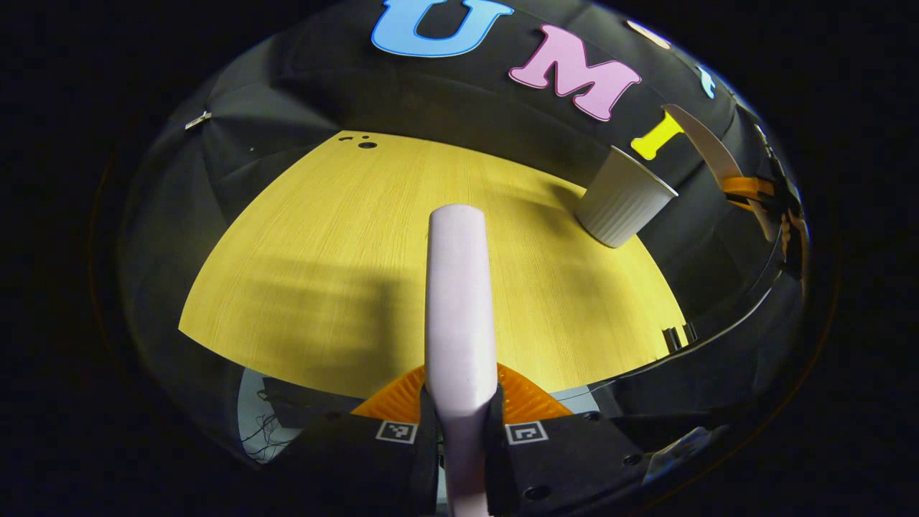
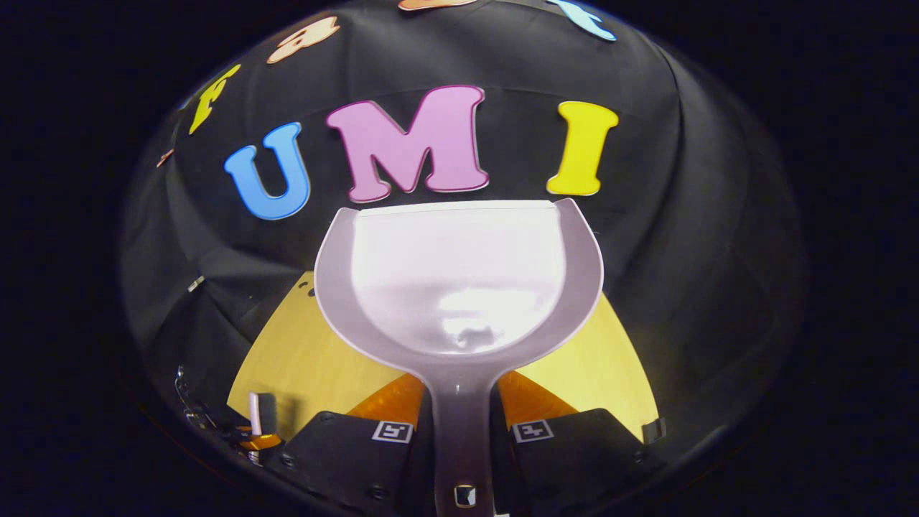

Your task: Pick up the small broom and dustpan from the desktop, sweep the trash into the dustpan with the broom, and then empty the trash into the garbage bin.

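both tools held above the yellow wooden desktop (image 1: pixel 301 287).
left gripper (image 1: pixel 459 424) clenches the white plastic broom handle (image 1: pixel 459 301); right gripper (image 2: pixel 463 431) grasps the pale grey plastic dustpan (image 2: pixel 459 280); a white ribbed paper cup (image 1: pixel 621 205) stands near the desktop's edge.

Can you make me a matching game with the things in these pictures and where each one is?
Things:
1. broom
2. dustpan
3. garbage bin
4. table

Places or states:
A. stands on the table near the black wall
B. handle clamped in the left gripper
C. yellow wood top below both grippers
D. lifted up, handle clamped in the right gripper

Pairs: 1-B, 2-D, 3-A, 4-C
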### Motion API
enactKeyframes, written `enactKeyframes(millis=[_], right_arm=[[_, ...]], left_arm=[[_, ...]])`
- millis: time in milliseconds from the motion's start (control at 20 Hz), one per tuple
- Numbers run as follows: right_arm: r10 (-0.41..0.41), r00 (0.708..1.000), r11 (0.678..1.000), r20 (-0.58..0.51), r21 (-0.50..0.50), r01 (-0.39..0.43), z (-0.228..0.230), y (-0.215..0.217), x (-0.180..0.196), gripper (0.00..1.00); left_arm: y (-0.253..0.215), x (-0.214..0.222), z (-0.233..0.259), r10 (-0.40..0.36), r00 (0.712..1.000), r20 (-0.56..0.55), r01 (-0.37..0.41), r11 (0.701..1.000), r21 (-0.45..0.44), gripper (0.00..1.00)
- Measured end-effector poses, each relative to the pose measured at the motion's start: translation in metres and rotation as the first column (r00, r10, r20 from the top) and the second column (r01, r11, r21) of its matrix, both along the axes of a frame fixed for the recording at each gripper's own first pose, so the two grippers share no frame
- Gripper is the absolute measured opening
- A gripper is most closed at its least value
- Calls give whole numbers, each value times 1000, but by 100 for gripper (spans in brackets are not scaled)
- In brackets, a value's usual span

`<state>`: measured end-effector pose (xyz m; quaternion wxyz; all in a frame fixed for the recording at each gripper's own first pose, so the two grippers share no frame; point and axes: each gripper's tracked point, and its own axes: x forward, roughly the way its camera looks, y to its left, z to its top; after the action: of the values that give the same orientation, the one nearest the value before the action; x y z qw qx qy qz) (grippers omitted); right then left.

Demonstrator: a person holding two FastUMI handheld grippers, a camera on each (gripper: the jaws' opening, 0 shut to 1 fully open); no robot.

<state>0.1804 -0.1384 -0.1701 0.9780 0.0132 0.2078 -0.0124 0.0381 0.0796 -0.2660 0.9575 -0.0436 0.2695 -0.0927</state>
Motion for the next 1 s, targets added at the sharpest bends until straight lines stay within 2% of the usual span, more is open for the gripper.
enactKeyframes(millis=[150,250,450,550,600,700,750,1000], right_arm=[[57,996,998,-70,1,-57,-44,38,-13,32],[94,987,995,-127,31,-91,-75,63,-15,35],[168,964,985,-205,0,-172,-115,97,-9,35],[190,951,981,-244,14,-193,-138,112,0,39],[200,943,979,-264,28,-200,-150,118,6,35],[209,929,977,-307,25,-212,-177,118,16,32],[207,920,977,-332,19,-213,-189,115,22,36],[182,879,980,-440,6,-200,-252,108,51,36]], left_arm=[[2,11,2,7,1000,-5,-7,1000,-13,30],[3,21,5,5,1000,-7,-5,1000,-7,30],[0,42,5,-10,999,-39,11,1000,11,30],[-1,58,5,-15,998,-56,17,1000,23,29],[-1,66,5,-13,998,-63,14,1000,28,30],[-3,84,6,-6,997,-74,8,1000,27,30],[-2,92,7,2,997,-80,1,999,33,30],[1,133,-9,46,989,-140,-33,995,93,30]])
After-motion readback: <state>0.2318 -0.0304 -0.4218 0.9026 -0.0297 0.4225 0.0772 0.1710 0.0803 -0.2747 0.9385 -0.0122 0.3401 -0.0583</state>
